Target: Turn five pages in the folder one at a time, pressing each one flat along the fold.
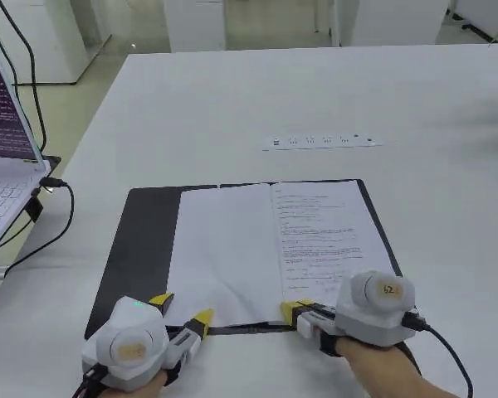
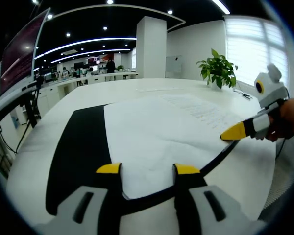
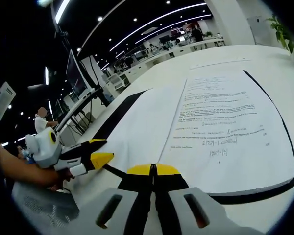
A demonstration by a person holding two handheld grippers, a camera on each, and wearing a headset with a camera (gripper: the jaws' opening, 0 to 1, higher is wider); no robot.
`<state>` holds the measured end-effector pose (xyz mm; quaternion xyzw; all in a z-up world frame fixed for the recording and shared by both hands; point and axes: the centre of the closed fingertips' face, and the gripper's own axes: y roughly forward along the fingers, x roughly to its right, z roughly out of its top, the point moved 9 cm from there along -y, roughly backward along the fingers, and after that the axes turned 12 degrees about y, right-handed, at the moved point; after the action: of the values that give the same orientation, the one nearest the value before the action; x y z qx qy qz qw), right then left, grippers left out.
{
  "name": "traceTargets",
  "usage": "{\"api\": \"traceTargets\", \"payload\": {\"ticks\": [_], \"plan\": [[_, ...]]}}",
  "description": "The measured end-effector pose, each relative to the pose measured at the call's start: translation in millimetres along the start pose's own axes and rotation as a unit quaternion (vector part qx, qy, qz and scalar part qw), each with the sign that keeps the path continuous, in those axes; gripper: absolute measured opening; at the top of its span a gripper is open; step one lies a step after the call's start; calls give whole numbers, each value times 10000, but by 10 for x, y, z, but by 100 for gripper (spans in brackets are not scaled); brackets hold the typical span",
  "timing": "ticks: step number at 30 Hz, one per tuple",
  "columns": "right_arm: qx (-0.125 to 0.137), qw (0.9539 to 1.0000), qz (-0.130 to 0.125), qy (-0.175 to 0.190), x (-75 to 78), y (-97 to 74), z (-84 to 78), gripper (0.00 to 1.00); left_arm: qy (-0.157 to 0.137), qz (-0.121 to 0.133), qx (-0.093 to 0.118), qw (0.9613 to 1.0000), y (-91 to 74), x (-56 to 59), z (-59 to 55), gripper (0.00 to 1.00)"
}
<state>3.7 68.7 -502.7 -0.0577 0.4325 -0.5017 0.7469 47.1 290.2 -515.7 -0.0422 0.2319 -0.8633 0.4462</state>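
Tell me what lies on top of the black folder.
A blank page and a printed page lie on the folder; anything beneath them is covered.

Table: a wide white table [image 1: 232, 91] with a smooth, plain top, reaching from the near edge to the far end.
Folder: a black folder [image 1: 137, 249] lay open and flat at the near middle, white sheets across its spread, the printed one on the right.
Power strip: a white power strip [image 1: 321, 141] lay flat beyond the folder, well apart from it, its long side across the table.
Cable: a black cable [image 1: 66, 224] looped over the left margin, apart from the folder.
Plant: a potted plant [image 2: 218, 68] stood at the far right.
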Motion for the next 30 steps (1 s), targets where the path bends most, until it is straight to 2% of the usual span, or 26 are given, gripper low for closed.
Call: {"api": "traceTargets", "payload": {"ticks": [4,7,10,13,16,17,19,21,23,24,25,26,28,30], "plan": [[-166,9998,28,46,-27,-92,-75,0,3,-3,-23,10000,1,2,4,40],[-372,9992,146,19,-90,-181,-143,0,5,-11,-65,10000,1,6,11,40],[-398,9989,250,-1,-178,-282,-153,0,31,-70,-110,9999,8,16,14,43],[-398,9989,265,20,-246,-390,-125,0,104,-214,-214,9995,16,44,38,48],[-431,9989,186,5,-274,-531,-90,0,51,-353,-467,9983,24,49,94,52],[-372,9992,166,23,-269,-575,-67,0,-14,-383,-550,9977,20,45,113,52],[-206,9996,78,176,-254,-679,3,0,-333,-468,-769,9954,0,40,151,51],[-107,9995,-109,293,-225,-792,65,0,-654,-627,-894,9919,-46,55,208,50],[35,9990,-203,401,-195,-883,123,0,-788,-830,-963,9887,-106,73,247,49],[231,9983,-222,480,-175,-948,174,0,-769,-820,-868,9899,-151,59,288,49],[273,9978,-270,537,-157,-996,193,0,-791,-851,-841,9897,-182,58,310,48],[296,9973,-336,574,-136,-1042,212,0,-1021,-908,-786,9875,-240,73,353,49],[500,9960,-434,605,-94,-1143,278,0,-1413,-972,-706,9826,-301,76,406,50],[569,9955,-470,597,-77,-1240,320,0,-1834,-963,-650,9761,-388,64,470,50]]}}
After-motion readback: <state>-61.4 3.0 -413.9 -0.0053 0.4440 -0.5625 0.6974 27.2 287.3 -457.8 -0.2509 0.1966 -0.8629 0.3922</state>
